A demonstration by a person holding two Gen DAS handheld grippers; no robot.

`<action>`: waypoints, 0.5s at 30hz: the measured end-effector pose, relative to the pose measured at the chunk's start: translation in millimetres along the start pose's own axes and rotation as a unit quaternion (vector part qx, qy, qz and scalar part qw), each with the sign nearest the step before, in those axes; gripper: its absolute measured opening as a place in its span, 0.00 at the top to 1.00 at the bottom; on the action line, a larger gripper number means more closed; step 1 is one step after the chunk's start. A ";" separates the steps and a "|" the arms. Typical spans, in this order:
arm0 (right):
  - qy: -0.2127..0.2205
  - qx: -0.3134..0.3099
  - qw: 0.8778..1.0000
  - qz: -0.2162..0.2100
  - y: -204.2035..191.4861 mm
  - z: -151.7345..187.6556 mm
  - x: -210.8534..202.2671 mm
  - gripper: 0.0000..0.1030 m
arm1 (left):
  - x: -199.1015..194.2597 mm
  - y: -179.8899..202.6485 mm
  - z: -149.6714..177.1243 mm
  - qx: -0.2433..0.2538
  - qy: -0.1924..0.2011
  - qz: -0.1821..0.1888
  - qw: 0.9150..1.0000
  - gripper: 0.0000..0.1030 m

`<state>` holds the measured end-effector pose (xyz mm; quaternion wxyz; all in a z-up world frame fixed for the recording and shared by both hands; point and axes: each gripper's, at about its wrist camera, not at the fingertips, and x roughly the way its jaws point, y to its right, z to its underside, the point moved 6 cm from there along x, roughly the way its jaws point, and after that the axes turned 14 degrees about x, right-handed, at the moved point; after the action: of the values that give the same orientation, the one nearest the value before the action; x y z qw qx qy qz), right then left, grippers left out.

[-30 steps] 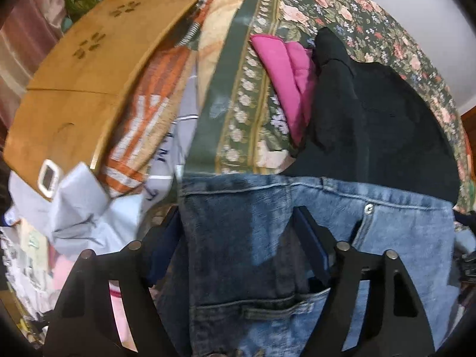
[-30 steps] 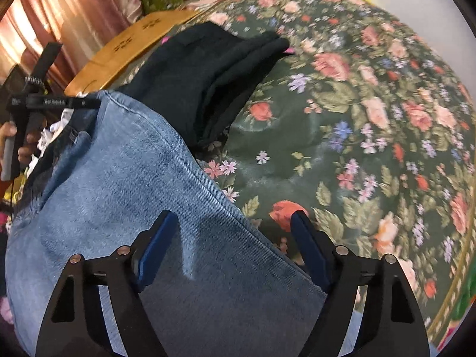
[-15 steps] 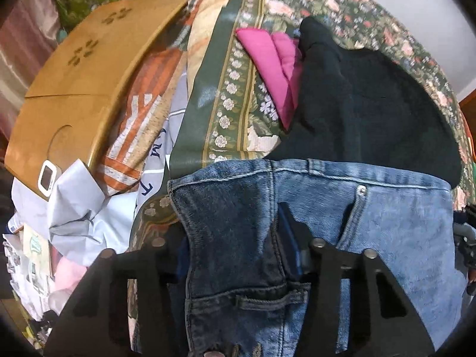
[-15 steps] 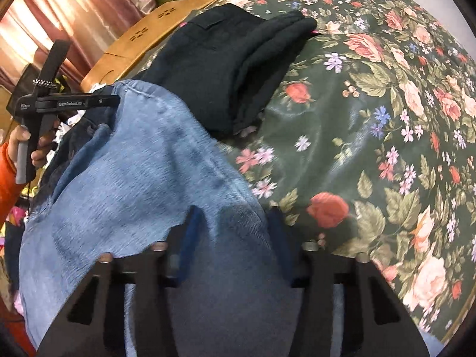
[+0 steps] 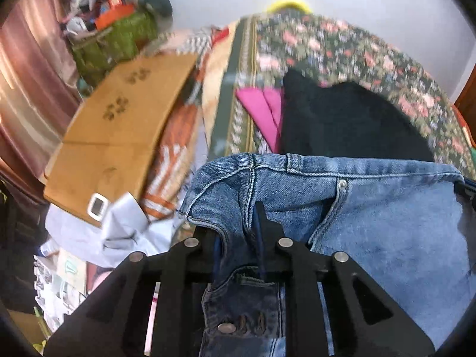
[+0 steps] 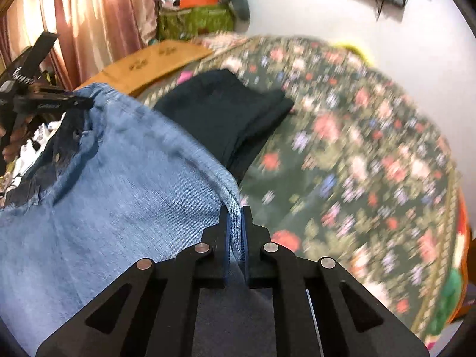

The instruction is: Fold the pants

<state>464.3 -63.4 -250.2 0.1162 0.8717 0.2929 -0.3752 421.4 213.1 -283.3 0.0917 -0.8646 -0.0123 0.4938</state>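
No legible text, label or number on anything here

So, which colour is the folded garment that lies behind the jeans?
Black. The folded garment shows best in the right wrist view, lying on the floral bedspread.

Bed covered by a dark green floral bedspread (image 6: 372, 154) with pink and red roses. Lying on it: a folded black garment (image 6: 229, 119), toward 11 o'clock in the right wrist view; a folded magenta cloth (image 5: 261, 110), just beside the black garment at its 9 o'clock in the left wrist view; a flat tan wooden board (image 5: 119, 136) with paw-print cut-outs, at 10 o'clock, resting over orange striped fabric (image 5: 175, 148); blue denim jeans (image 6: 113, 196), partly lifted.
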 end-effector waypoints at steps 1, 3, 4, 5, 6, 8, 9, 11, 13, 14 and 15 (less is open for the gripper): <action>0.007 -0.002 1.000 0.005 -0.6 -4.0 -3.0 0.95 | -4.9 -2.6 -4.7 -0.002 0.007 0.001 1.000 0.82; 0.028 -0.008 0.999 0.021 1.5 -20.9 -9.7 0.95 | -14.7 -6.0 -17.7 0.000 0.023 -0.005 1.000 0.82; 0.039 -0.007 0.999 0.028 0.9 -25.7 -14.1 0.95 | -20.0 -7.3 -25.3 0.002 0.032 -0.010 0.999 0.82; 0.054 -0.004 0.998 0.035 1.6 -31.7 -19.6 0.95 | -25.1 -8.2 -32.1 0.002 0.041 -0.017 0.999 0.82; 0.067 0.002 0.997 0.039 2.0 -37.1 -24.9 0.95 | -30.1 -8.9 -38.9 0.005 0.051 -0.022 0.998 0.82; 0.079 0.016 0.996 0.036 -0.4 -38.3 -36.1 0.95 | -33.5 -8.8 -43.4 0.007 0.060 -0.032 0.998 0.82; 0.078 0.019 0.996 0.032 -1.9 -36.9 -39.7 0.95 | -32.8 -9.0 -41.9 0.007 0.058 -0.031 0.998 0.82; 0.076 0.011 0.997 0.024 -10.7 -28.6 -46.3 0.95 | -27.6 -10.3 -34.3 0.006 0.049 -0.025 0.998 0.82; 0.075 -0.005 0.997 0.020 -19.5 -18.9 -52.8 0.95 | -25.2 -11.3 -23.0 0.003 0.041 -0.014 0.999 0.82; 0.076 -0.010 0.997 0.017 -23.2 -14.1 -56.3 0.95 | -24.1 -10.4 -16.7 0.002 0.038 -0.010 0.999 0.82; 0.076 -0.012 0.997 0.013 -27.7 -9.2 -61.3 0.95 | -24.6 -9.9 -10.7 0.002 0.038 -0.007 0.999 0.82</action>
<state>419.6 -63.2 -199.1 0.1086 0.9001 0.2937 -0.3031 418.6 218.5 -255.3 0.0973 -0.8824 -0.0142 0.4601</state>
